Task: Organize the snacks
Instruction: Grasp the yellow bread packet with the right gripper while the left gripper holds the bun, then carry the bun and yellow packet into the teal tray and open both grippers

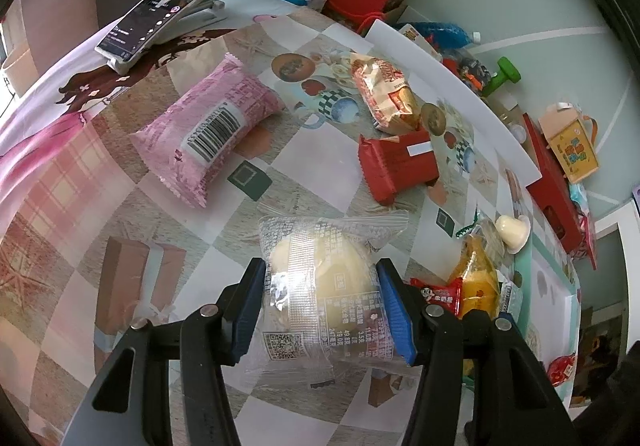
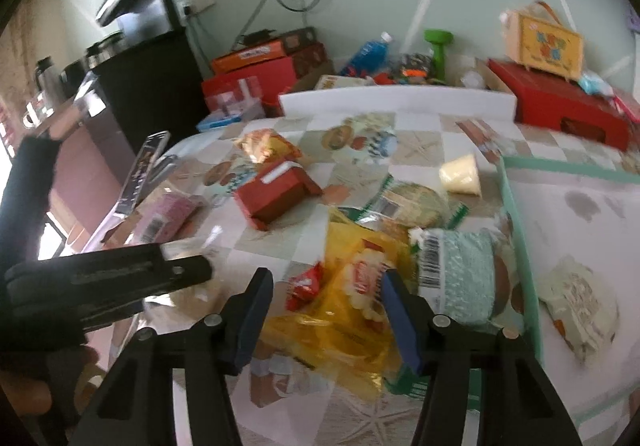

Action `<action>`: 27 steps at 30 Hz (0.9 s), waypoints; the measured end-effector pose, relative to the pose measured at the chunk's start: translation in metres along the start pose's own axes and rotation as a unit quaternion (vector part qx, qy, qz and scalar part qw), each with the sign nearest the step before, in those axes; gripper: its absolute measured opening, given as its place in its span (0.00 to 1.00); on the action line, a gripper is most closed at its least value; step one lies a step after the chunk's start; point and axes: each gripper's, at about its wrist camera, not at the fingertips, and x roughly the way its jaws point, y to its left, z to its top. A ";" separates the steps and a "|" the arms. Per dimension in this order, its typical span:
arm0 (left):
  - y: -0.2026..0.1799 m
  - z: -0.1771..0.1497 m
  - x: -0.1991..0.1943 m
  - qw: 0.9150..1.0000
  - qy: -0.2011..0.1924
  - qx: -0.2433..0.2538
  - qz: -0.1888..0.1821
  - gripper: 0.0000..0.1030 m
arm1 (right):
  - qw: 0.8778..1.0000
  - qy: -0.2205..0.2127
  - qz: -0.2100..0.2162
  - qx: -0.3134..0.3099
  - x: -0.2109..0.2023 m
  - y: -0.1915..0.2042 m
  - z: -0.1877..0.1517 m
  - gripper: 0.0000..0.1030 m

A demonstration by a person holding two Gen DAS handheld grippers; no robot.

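The left hand-held gripper [image 1: 320,310] is clamped on a clear-wrapped bun [image 1: 320,278] above the desk [image 1: 120,246], near the red packet [image 1: 396,166]. The right hand-held gripper [image 2: 326,314] stands apart around a yellow snack bag [image 2: 344,310], pads not pressing.

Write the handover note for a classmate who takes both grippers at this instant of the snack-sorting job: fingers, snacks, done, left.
Left gripper: fingers clamped on the clear-wrapped bun, above the table.
Right gripper: over the yellow snack bag; the picture is blurred, so a grip cannot be confirmed.
Tray: one pale packet inside.
On the table: pink packet, red packet, orange-and-white packet, teal packet, small red candy, jelly cup.
Done: little. Left: nearly all.
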 end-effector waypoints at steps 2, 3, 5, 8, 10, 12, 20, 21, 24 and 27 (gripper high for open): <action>0.002 0.001 0.000 1.000 0.000 -0.003 -0.001 0.56 | 1.000 0.008 -0.004 0.013 0.003 -0.007 -0.001 0.52; 0.004 0.001 0.000 1.000 -0.001 -0.004 -0.001 0.56 | 1.000 0.011 -0.005 0.020 0.004 -0.010 -0.001 0.52; 0.005 0.001 0.000 1.000 -0.001 -0.006 0.000 0.56 | 0.999 0.019 -0.001 0.031 0.006 -0.015 -0.002 0.50; 0.005 0.001 0.000 1.000 0.001 -0.008 0.000 0.56 | 0.999 0.033 0.000 0.042 0.010 -0.017 -0.004 0.50; 0.003 0.001 -0.001 1.000 0.001 -0.006 -0.001 0.56 | 0.998 0.043 -0.001 0.041 0.014 -0.017 -0.006 0.50; 0.003 0.002 -0.002 1.000 0.001 -0.007 -0.001 0.56 | 0.998 0.048 -0.001 0.034 0.017 -0.014 -0.007 0.49; -0.003 0.001 -0.003 1.000 0.002 0.000 0.000 0.56 | 0.998 0.054 -0.009 0.013 0.020 -0.004 -0.010 0.42; -0.003 0.001 -0.004 1.000 0.002 0.001 0.000 0.56 | 0.998 0.053 -0.005 0.018 0.019 -0.006 -0.010 0.41; -0.006 0.001 -0.005 1.000 -0.001 0.004 0.000 0.56 | 0.999 0.044 0.004 0.026 0.014 -0.008 -0.008 0.41; -0.008 0.001 -0.007 1.000 -0.005 0.007 0.002 0.56 | 0.999 0.021 0.016 0.030 0.004 -0.008 -0.003 0.41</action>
